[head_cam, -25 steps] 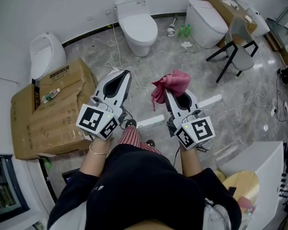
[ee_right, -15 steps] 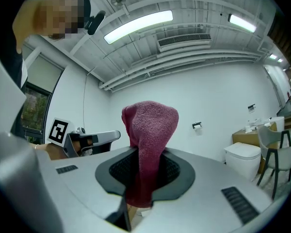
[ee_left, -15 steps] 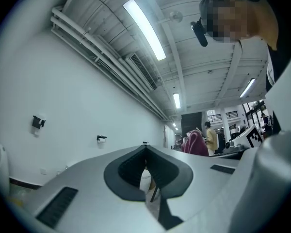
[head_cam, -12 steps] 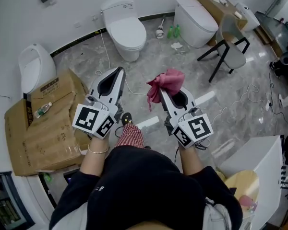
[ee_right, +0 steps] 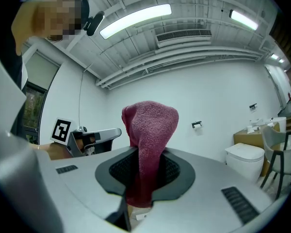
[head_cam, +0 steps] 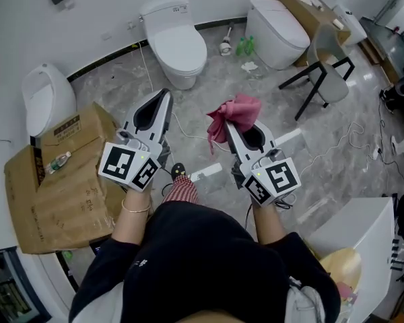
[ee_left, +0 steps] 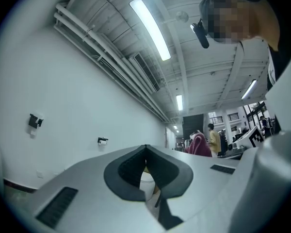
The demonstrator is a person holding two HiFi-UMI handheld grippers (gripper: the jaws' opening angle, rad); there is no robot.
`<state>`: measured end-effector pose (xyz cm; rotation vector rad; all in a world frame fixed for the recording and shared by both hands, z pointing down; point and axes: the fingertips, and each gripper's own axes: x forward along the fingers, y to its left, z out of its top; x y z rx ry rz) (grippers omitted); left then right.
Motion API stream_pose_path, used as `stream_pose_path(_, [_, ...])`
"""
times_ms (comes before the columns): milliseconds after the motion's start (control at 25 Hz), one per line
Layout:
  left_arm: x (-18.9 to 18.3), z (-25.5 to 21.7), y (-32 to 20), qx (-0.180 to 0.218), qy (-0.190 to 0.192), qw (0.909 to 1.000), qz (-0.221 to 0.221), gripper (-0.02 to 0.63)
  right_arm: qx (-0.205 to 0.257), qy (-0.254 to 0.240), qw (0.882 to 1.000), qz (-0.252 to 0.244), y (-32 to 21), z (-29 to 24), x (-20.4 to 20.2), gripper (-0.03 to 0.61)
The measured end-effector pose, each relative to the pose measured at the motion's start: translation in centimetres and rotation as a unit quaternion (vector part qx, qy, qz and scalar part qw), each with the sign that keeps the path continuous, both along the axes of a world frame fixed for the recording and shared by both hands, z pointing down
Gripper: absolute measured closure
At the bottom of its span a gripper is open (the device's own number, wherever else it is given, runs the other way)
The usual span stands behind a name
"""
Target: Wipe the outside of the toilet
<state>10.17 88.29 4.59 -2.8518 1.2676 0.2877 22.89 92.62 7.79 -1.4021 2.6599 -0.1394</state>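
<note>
Wiping has not begun: the right gripper [head_cam: 229, 123] keeps its fingers clamped on a crumpled dark-pink terry cloth [head_cam: 237, 112] in mid-air, well apart from the white ceramic toilet [head_cam: 178, 42] by the far wall. The left gripper [head_cam: 167, 94] has its fingers together, empty. Which toilet is meant is unclear.

On my left: flattened cardboard box [head_cam: 67, 197], bottle [head_cam: 55, 161] lying on it, urinal [head_cam: 47, 99] beyond. Chair [head_cam: 328, 79] far right.
</note>
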Motion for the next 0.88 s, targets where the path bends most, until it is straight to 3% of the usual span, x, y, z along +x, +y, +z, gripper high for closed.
stream_pose_path(280, [-2.3, 1.0, -1.8, -0.012, -0.008, 0.9996, -0.023, 0.611, -0.003, -0.002, 1.0, -0.013, -2.4, 0.3, -1.2, 0.491])
stream_pose_path(880, [-4.1, 1.7, 2.6, -0.016, -0.014, 0.9977, -0.064, 0.609, -0.007, 0.003, 0.999, -0.052, 1.4, 0.6, -2.7, 0.491])
